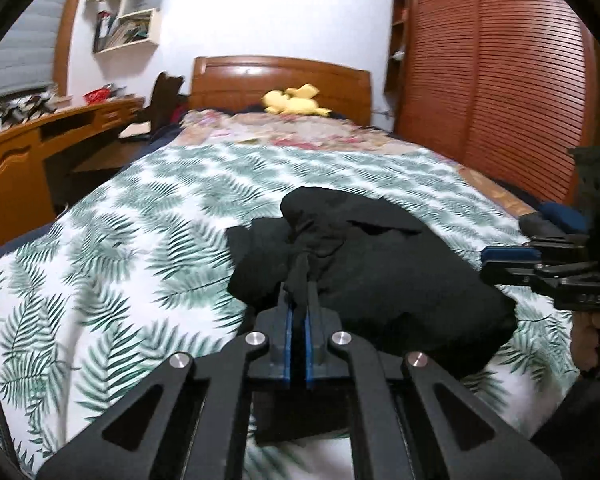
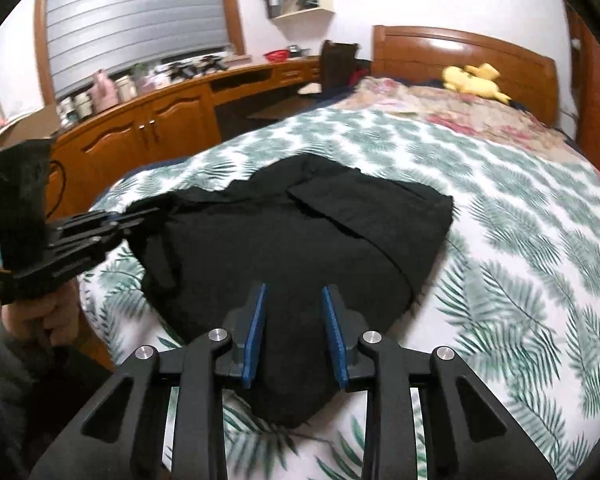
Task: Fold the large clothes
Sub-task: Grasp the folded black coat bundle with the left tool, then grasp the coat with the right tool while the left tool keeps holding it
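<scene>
A: What fills the pictures most?

B: A wide bed with a white cover printed with green fern leaves (image 1: 120, 240). In the left wrist view it takes the whole middle. Much bare cover is free at the lower left and behind the clothing; the bed's right edge runs close beside a red-brown slatted wardrobe door (image 1: 500, 80). At the left edge, a long orange-brown wooden desk (image 1: 28, 152) stands apart from the bed with a dark gap between.

A: And the clothing?

B: A large black fabric garment (image 2: 300, 232) lies crumpled in the centre of the cover. In the right wrist view its near corner comes to a point at the bottom centre, and its right edge is straight, with free cover beyond it.

A: The tongs?

B: The left gripper (image 1: 299, 304) has its blue pads together, clamped on a pinched fold of the garment. The right gripper (image 2: 294, 312) has its pads apart, above the near part of the garment; they do not press on it.

A: Something small?

B: A yellow plush toy (image 1: 294, 100) by the wooden headboard, upper centre.
</scene>
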Demonstrator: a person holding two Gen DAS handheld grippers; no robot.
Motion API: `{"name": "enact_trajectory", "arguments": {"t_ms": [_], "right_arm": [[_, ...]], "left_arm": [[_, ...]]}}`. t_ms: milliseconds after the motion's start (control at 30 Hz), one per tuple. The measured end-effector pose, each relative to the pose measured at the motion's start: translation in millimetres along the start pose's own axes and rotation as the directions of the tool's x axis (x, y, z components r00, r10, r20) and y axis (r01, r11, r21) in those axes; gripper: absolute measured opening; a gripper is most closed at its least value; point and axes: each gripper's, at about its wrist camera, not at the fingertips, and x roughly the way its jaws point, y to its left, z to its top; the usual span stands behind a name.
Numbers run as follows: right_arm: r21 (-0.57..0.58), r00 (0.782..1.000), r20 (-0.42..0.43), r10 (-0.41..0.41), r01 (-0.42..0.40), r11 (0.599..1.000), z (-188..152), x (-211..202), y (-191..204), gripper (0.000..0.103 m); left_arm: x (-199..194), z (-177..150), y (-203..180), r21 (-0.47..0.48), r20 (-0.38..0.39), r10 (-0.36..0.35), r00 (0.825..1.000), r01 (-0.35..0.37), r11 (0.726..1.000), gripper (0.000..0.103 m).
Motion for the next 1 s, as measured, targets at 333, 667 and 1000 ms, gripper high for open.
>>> {"name": "enact_trajectory", "arguments": {"t_ms": [333, 667, 1000], "right_arm": [[-0.053, 0.983, -0.182, -0.005, -0.004, 0.999, -22.0, 63.5, 18.7, 0.027], [-0.057, 0.994, -0.107, -0.023, 0.017, 0.998, 0.0, 44.6, 1.1, 0.035], [0.018, 0.981, -0.114, -0.160, 0.163, 0.986, 39.4, 88.8, -79.2, 0.041]], "left_arm": [[10.0, -25.1, 14.5, 0.015, -0.093, -0.010, 0.996, 0.012, 1.000, 0.002], [8.4, -30.5, 13.9, 0.027, -0.107, -0.013, 0.994, 0.016, 1.000, 0.002], [8.7, -33.6, 12.9, 0.035, -0.123, -0.023, 0.992, 0.027, 0.999, 0.002]]}}
